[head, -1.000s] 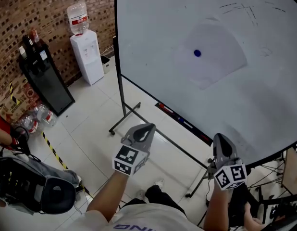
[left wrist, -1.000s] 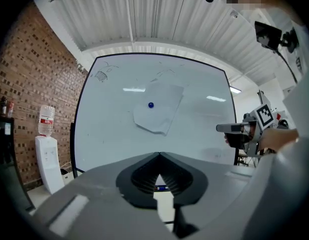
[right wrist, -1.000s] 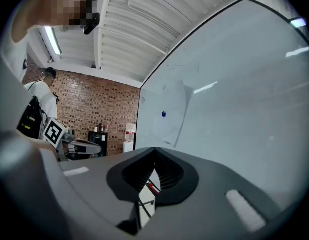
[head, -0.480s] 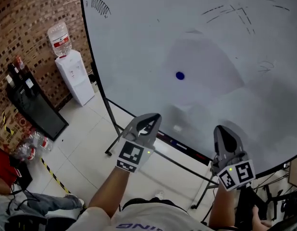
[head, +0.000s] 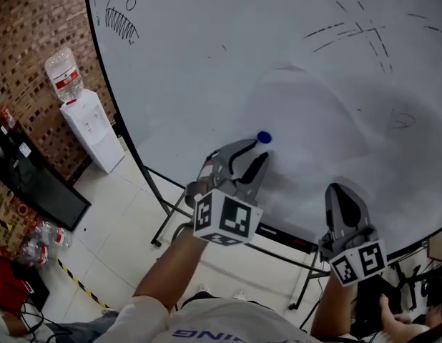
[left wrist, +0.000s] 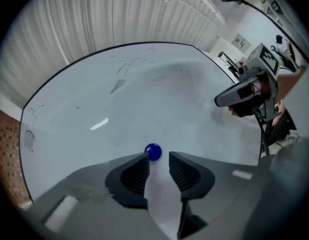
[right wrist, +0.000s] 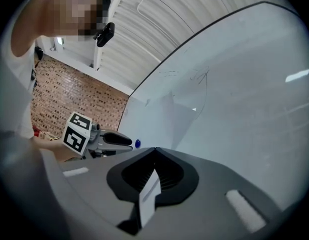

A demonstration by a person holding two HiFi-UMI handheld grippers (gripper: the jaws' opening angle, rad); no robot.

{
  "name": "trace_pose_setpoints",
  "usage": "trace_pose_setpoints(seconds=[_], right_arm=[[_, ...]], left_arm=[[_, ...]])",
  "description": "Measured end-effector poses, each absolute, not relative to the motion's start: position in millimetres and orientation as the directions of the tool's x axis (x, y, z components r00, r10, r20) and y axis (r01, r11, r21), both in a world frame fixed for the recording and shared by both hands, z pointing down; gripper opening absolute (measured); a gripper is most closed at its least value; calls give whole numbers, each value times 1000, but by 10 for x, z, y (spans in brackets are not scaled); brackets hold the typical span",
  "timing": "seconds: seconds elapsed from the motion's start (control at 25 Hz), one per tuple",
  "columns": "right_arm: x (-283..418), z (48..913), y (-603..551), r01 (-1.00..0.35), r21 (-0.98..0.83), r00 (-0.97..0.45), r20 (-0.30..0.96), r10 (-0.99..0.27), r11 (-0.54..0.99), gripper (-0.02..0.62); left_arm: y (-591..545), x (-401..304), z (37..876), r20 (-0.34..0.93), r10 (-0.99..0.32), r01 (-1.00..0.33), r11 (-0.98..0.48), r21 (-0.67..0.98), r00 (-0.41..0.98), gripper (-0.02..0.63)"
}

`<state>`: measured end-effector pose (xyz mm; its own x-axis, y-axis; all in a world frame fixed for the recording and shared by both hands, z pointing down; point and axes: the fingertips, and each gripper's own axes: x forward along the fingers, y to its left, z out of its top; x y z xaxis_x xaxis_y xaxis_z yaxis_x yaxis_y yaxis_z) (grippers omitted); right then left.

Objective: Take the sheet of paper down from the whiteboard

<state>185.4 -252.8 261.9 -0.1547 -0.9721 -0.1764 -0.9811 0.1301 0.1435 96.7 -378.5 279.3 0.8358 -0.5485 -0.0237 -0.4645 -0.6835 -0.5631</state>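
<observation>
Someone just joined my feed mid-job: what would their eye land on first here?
The small blue magnet pinning the sheet of paper to the middle of the big whiteboard stands out first. Right before it the left gripper has its jaws opening, nothing between them, tips close to the magnet. The right gripper hangs shut, lower and to the right.

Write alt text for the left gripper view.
The left gripper aims its fingers, opening with nothing between them, at a blue magnet on a whiteboard, just beyond their tips. The right gripper, shut, hovers at the right before the board.
</observation>
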Motion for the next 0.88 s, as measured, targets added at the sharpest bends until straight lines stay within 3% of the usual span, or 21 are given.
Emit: trace_pose_setpoints(seconds=[0.88], right_arm=[[2004, 2316, -2564, -980, 199, -50, -216, -975, 6, 23]], left_arm=[[-3957, 1119, 2675, -23, -544, -457, -680, -573, 838, 135]])
